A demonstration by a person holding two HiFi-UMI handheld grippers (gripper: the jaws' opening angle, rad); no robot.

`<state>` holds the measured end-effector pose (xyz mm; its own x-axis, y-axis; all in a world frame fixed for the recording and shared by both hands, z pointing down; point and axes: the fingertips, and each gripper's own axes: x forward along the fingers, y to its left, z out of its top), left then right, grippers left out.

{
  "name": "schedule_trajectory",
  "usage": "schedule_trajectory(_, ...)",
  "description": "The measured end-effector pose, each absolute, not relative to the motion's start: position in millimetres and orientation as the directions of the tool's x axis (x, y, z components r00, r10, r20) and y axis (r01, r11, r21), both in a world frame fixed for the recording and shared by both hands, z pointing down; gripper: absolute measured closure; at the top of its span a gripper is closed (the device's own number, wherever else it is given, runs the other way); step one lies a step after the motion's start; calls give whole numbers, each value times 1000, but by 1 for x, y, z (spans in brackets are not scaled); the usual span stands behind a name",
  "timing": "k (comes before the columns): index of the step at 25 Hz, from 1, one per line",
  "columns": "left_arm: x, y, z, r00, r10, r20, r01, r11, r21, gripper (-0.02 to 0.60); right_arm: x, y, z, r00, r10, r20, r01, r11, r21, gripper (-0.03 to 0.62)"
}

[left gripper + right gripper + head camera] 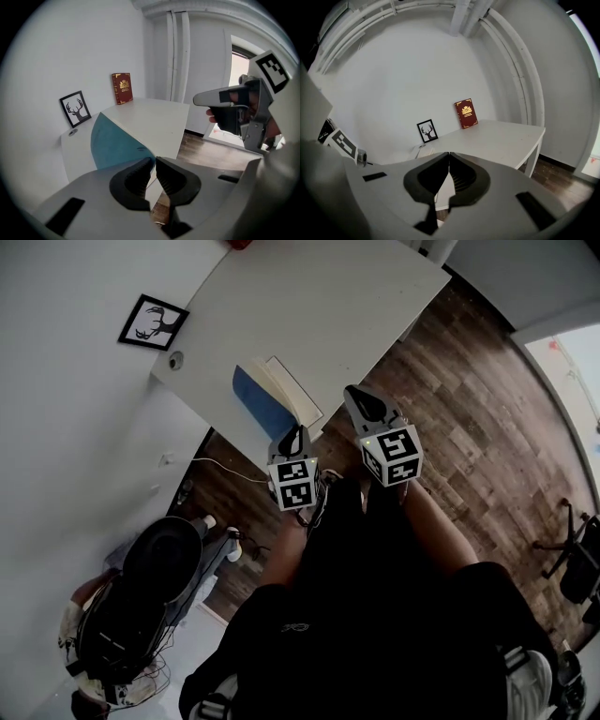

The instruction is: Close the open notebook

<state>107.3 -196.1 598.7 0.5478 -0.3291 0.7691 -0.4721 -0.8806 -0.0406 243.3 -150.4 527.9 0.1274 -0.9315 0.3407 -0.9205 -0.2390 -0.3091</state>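
Note:
The open notebook (265,399) lies near the white table's (337,306) front corner, blue cover (112,143) on the left and white pages (292,390) on the right. My left gripper (292,434) hovers at that corner, just short of the notebook. In the left gripper view its jaws (153,160) stand a narrow gap apart, and the cover's near corner shows just beyond the tips with nothing pinched. My right gripper (354,393) is beside the pages' right edge above the table's rim. Its jaws (449,154) are tip to tip and empty. It also shows at the right (199,99).
A framed deer picture (153,322) and a red book (122,88) stand against the wall at the table's back. A cable hole (175,360) is near the picture. A black chair (155,563) with bags stands on the floor at lower left, another chair (577,563) at far right.

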Motion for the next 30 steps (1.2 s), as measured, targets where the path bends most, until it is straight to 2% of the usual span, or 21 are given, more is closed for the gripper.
schedule_trajectory(15,134,-186,639,453,-258,853,-390,-918,-71,541,288,-130,543,201,-920,337,-870,-325,-370,571)
schedule_trajectory(30,154,-182,661,418,-199,887,-325,-944,-58,565,326,-116,542,269,-898,349,-854,-390,-344,571)
